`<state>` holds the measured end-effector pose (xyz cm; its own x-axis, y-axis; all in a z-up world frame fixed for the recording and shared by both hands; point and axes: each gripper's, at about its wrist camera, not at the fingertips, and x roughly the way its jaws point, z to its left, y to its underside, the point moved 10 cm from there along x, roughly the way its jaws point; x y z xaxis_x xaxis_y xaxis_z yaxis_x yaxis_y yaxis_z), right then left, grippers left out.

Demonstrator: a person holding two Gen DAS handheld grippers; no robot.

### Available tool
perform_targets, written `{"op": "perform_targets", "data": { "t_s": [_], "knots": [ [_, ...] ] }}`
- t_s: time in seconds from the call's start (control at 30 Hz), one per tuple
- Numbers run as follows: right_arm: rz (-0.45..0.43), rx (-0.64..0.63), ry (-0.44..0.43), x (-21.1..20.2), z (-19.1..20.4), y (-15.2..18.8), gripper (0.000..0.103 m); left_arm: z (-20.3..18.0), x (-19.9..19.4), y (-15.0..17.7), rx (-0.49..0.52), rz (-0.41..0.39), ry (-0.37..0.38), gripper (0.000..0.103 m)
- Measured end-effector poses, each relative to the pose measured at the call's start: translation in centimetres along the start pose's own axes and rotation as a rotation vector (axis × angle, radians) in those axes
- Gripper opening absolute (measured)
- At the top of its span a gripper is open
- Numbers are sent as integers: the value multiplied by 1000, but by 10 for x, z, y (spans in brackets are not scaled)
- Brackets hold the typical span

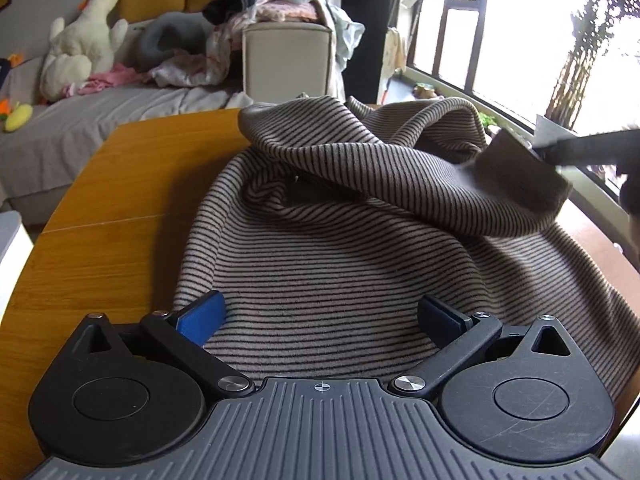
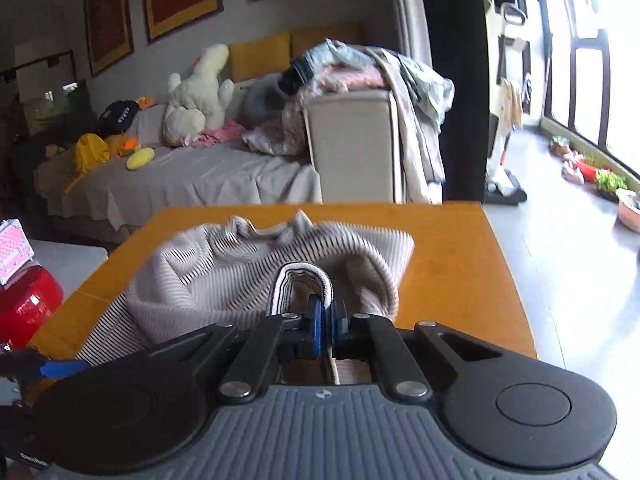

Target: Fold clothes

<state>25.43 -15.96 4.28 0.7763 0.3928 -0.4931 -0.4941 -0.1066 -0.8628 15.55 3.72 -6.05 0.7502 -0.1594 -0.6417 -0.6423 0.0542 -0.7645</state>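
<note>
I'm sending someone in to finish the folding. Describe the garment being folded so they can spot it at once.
Find the orange wooden table in front of the grey-covered sofa. The striped top lies bunched across it, one edge pinched in the right tongs while the left tongs hover open over it. Its beige knit with thin dark stripes sets it apart from the pale and pink laundry pile heaped on the sofa arm.

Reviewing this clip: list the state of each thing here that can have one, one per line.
Left gripper: open, empty, over the garment.
Right gripper: shut on the garment's edge, lifting it.
Striped garment: bunched, partly folded over, lying on the wooden table.
</note>
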Motion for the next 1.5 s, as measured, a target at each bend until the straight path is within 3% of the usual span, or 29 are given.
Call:
{"op": "perform_targets", "data": {
  "t_s": [0.03,0.13,0.27,0.43,0.53,0.67,0.73,0.87,0.93,1.0,1.03,1.07,1.1,1.2,1.33,1.5],
  "knots": [
    [-38,-31,-20,-8,12,-20,4,-1,-3,-2,1,-5,26,103],
    [-140,-119,-117,-28,61,-82,4,-4,-26,-24,91,-116,40,103],
    [-229,-197,-296,-48,137,-151,4,-4,-67,-72,239,-344,-46,103],
    [-229,-235,-411,-50,197,-174,4,6,-96,-121,259,-522,-184,103],
    [-228,-269,-398,-45,211,-174,4,10,-105,-138,258,-595,-266,103],
    [-229,-255,-402,-42,215,-179,4,12,-114,-155,223,-654,-278,103],
    [-236,-243,-404,-41,215,-183,4,8,-119,-165,236,-678,-274,96],
    [-242,-233,-405,-38,208,-183,4,9,-113,-187,247,-666,-266,53],
    [-248,-216,-398,-36,196,-181,4,20,-109,-196,215,-652,-246,44],
    [-219,-273,-357,-23,182,-157,10,41,-103,-201,162,-632,-260,28],
    [-192,-327,-326,-12,174,-138,24,52,-101,-202,136,-622,-267,23],
    [-165,-381,-294,-2,166,-120,46,66,-98,-203,101,-613,-282,15],
    [-138,-434,-262,8,158,-101,53,80,-96,-203,67,-600,-296,13],
    [-56,-593,-164,37,132,-47,55,121,-89,-199,-7,-549,-325,11],
    [46,-834,-69,72,111,24,49,154,-83,-196,-47,-508,-359,11],
    [27,-1245,30,97,113,71,48,175,-73,-194,-66,-466,-359,11]
  ]
}}
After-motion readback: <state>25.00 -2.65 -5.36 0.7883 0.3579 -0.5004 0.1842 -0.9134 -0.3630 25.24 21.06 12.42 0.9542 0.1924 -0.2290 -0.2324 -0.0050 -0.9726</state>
